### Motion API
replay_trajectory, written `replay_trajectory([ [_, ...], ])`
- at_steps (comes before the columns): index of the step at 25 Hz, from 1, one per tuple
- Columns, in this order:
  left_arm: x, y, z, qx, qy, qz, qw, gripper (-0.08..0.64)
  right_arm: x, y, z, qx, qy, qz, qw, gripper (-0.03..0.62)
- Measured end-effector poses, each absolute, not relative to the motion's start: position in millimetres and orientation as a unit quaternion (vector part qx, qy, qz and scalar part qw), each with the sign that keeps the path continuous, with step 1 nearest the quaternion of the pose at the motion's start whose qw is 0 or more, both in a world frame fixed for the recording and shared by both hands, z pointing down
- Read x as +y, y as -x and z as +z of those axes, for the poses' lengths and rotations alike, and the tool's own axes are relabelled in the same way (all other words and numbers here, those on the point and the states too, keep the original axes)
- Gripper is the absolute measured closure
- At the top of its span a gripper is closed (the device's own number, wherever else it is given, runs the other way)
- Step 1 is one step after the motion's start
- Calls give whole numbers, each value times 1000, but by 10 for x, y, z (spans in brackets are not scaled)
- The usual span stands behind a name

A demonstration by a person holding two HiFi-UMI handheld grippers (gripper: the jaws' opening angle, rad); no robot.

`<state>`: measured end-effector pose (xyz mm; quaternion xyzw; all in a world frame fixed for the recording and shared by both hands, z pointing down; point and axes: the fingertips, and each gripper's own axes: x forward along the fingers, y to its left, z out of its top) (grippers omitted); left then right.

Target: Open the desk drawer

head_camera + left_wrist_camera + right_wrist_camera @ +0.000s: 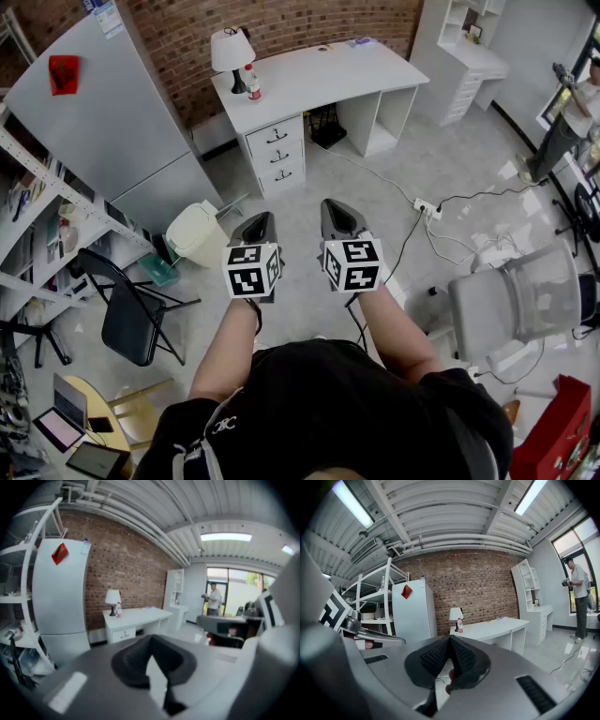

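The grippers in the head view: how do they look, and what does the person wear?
Both the left gripper and the right gripper have grey bodies that taper to dark tips. Each carries a white cube with black square markers. The person wears a black short-sleeved shirt.

No legible words or numbers anywhere. Left marker cube [251,270] and right marker cube [352,264]: black-and-white square code patterns, no letters or digits. Black shirt [328,412]: small white emblem near collar, maybe crossed letters, too small to read. Fridge [103,122]: red tag [63,73] on the door, paper sheet [105,14] with blue print at its top edge, both unreadable. Bottle [251,84] on tabletop [319,75]: red label, text too small. Red bag [562,436] lower right: faint white print, not legible. Gripper views: tag and bottle label blurred, nothing readable.
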<state>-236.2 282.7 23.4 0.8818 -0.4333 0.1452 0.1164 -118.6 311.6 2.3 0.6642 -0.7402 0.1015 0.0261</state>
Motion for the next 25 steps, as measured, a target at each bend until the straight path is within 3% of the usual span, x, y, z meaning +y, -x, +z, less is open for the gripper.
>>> replay_trajectory([
  [25,2841,1950,389,-419,-885,139,147,561,3299,844,368,-739,-657,131,75,603],
])
